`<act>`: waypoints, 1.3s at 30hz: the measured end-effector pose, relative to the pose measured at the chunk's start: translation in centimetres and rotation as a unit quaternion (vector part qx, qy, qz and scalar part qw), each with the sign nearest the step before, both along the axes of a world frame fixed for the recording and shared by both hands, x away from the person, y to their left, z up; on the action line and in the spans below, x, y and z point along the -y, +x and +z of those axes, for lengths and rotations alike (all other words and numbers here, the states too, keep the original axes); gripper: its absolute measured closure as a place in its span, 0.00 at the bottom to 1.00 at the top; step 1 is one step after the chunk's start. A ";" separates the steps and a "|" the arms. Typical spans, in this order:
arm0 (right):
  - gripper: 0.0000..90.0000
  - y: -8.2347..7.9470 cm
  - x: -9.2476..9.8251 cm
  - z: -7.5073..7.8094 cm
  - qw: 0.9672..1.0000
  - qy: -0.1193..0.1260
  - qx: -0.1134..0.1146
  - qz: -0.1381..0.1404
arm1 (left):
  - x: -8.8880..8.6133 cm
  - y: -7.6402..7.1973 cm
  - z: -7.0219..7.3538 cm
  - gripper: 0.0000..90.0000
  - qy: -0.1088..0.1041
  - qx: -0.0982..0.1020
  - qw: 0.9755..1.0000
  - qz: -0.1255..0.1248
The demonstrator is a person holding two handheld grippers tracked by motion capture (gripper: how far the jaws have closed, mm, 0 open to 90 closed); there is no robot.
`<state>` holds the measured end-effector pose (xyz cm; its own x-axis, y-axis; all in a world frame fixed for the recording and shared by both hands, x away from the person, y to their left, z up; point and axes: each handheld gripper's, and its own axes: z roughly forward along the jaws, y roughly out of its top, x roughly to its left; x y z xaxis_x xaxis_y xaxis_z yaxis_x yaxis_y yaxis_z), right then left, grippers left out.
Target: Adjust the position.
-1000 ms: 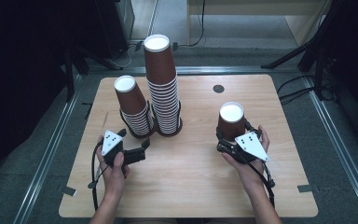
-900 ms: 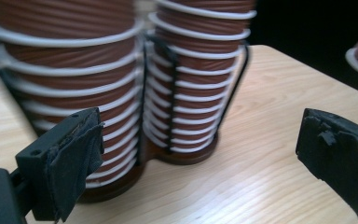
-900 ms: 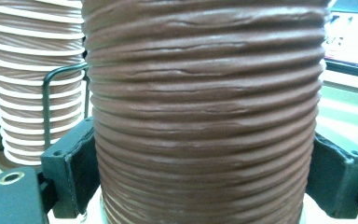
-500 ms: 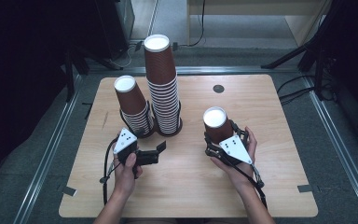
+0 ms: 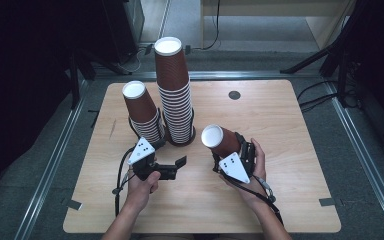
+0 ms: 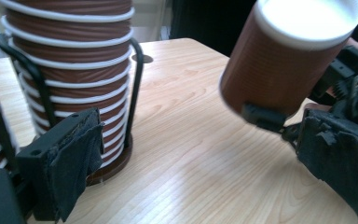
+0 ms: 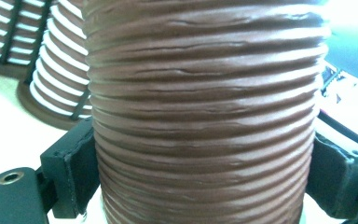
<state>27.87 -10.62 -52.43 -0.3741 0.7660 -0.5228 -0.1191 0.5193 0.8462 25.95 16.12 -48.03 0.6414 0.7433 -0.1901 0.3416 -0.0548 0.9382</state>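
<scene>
- Between the jaws of the right hand-held gripper (image 5: 226, 152): brown ribbed cup (image 5: 220, 141), clamped, tilted, white base toward the stacks.
- Left hand-held gripper (image 5: 179, 165): jaws wide, empty, just before the tall cup stack (image 5: 176, 100).
- Short cup stack (image 5: 144, 114): beside it on the tabletop (image 5: 280, 150).

Looks like a lab or test room — bare wooden worktop (image 5: 290, 130) framed by metal floor rails (image 5: 50, 165), loose cables (image 5: 325, 95) trailing around, dark stand legs (image 5: 340, 55) on grey flooring.
</scene>
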 end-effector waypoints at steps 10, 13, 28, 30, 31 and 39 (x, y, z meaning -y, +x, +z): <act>0.12 -1.0 -1.3 -0.5 0.996 -0.077 0.039 0.021 | 0.9 -0.3 0.3 0.01 -0.017 -0.003 0.999 -0.035; 0.12 -1.2 -1.6 -0.7 0.993 -0.100 0.051 0.029 | 1.3 -0.4 0.4 0.01 -0.014 -0.004 0.999 -0.042; 0.12 -1.9 -3.0 -0.8 0.982 -0.162 0.088 0.048 | 2.3 -0.6 0.3 0.01 -0.008 -0.015 0.997 -0.071; 0.12 -2.1 -3.2 -0.9 0.980 -0.169 0.088 0.053 | 2.4 -0.6 0.2 0.01 -0.007 -0.016 0.997 -0.072; 0.12 -2.2 -3.3 -0.9 0.979 -0.174 0.091 0.054 | 2.4 -0.6 0.2 0.01 -0.007 -0.017 0.997 -0.073; 0.12 -2.6 -3.8 -1.1 0.975 -0.189 0.102 0.065 | 2.6 -0.6 0.2 0.07 -0.007 -0.020 0.997 -0.078</act>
<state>25.28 -6.78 -53.49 -0.3147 0.4572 -0.8318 -0.3500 0.7587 0.5494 25.31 13.54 -47.80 0.7409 0.6320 -0.2274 0.3676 -0.0983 0.9248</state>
